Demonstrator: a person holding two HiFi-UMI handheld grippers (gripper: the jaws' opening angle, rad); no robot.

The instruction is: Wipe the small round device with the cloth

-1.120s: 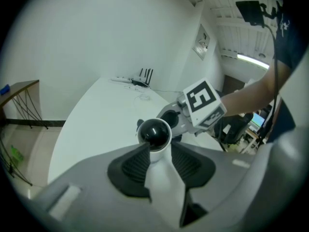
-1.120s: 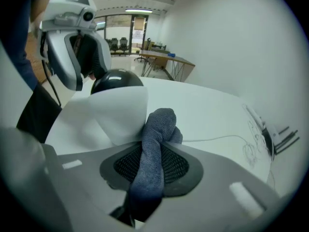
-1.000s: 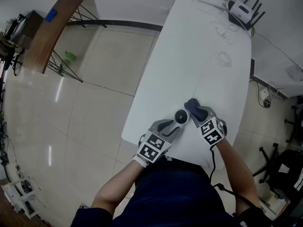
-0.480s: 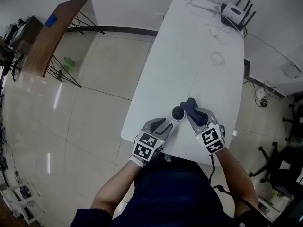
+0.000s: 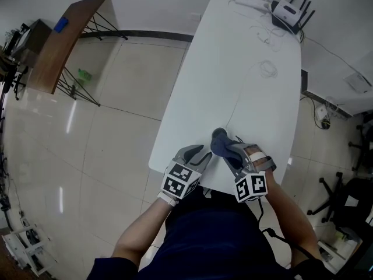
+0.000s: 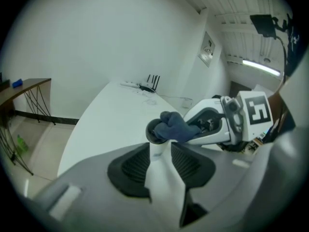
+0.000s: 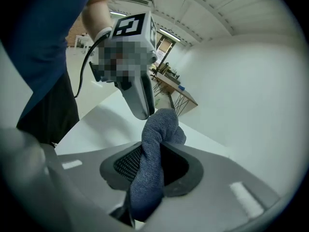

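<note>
The left hand-held gripper [image 6: 161, 164] is closed on the white body of the device [image 6: 155, 129] and holds it over the near end of the table [image 5: 245, 80]. The device's dark round head points away from the jaws. The right hand-held gripper [image 7: 150, 166] is clamped on the blue cloth [image 7: 157, 134], whose bunched free end lies against that round head. In the head view the cloth covers the device, and the two grippers meet tip to tip by the table's near edge. A router [image 5: 289, 9] and loose white cables [image 5: 267, 69] lie at the far end, well apart from them.
</note>
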